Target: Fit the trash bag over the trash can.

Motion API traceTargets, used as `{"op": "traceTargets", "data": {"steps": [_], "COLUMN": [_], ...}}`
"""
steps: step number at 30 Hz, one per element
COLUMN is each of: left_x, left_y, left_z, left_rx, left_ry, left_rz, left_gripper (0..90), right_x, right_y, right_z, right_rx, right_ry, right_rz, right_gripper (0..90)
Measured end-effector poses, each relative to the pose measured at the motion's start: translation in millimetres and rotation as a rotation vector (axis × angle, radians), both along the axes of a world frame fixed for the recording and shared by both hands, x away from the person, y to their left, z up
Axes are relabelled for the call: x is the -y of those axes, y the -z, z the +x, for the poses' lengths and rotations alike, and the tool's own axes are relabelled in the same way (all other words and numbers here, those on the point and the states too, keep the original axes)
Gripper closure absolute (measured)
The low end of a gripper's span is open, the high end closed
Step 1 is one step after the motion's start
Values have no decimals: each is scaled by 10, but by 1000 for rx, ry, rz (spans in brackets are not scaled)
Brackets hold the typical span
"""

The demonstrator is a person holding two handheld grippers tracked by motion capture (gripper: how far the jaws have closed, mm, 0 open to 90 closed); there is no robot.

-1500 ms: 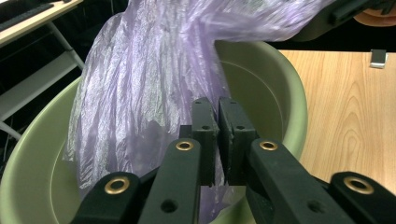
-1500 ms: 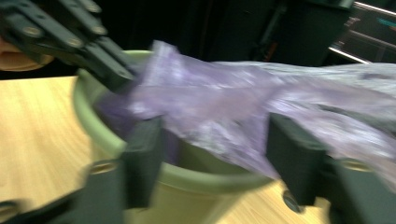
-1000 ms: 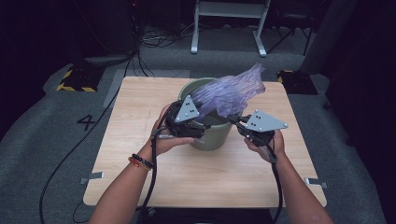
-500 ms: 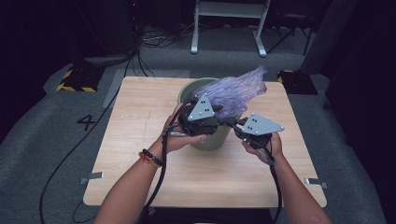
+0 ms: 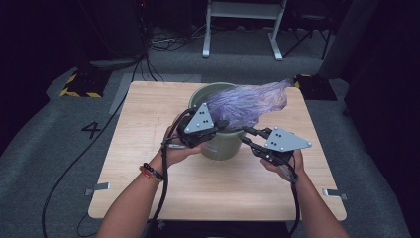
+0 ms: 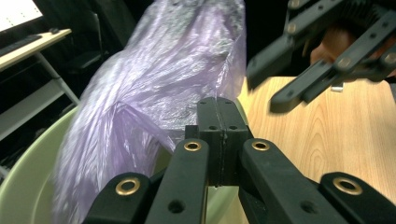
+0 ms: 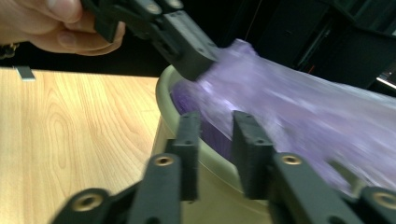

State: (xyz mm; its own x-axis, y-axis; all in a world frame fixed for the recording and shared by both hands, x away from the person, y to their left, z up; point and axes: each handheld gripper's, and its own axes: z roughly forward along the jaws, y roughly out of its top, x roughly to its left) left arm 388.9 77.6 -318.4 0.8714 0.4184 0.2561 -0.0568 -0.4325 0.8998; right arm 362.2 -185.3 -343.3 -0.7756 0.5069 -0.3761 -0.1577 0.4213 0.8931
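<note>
A crinkled purple plastic bag [image 5: 247,104] lies over the mouth of a green bucket [image 5: 220,146] in the middle of the wooden table [image 5: 148,114]. My left gripper [image 5: 223,124] is at the bucket's near rim. Its jaws have just been closing and now stand shut [image 6: 218,126] on the bag's film [image 6: 154,93]. My right gripper [image 5: 246,135] sits just right of it at the rim. Its jaws have just been opening and stand apart [image 7: 215,140], with the bucket rim [image 7: 166,93] and the blurred bag [image 7: 289,107] behind the gap and nothing pinched.
A white-legged stand [image 5: 242,25] and cables [image 5: 163,42] lie on the floor beyond the table. A yellow-black striped block [image 5: 79,84] sits at the back left. Bare tabletop extends left of and in front of the bucket.
The left gripper moved right onto the bag at the near rim and shut on it. The right gripper's jaws parted from the bag. The bag's raised end sank a little.
</note>
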Motion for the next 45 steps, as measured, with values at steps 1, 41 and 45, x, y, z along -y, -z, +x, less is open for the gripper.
{"op": "traceTargets", "data": {"steps": [1, 41, 45], "left_x": [-28, -334, -330], "left_y": [3, 203, 203], "left_z": [-7, -65, -62], "left_rx": [1, -44, -43], "left_ry": [-4, -48, -54], "left_rz": [-6, -50, -57], "left_gripper": [900, 899, 833], "right_x": [35, 694, 608], "right_y": [-8, -24, 7], "right_z": [-10, 168, 226], "right_rx": [-2, -2, 4], "right_ry": [9, 284, 267], "right_rz": [11, 67, 20], "right_gripper": [646, 382, 673]}}
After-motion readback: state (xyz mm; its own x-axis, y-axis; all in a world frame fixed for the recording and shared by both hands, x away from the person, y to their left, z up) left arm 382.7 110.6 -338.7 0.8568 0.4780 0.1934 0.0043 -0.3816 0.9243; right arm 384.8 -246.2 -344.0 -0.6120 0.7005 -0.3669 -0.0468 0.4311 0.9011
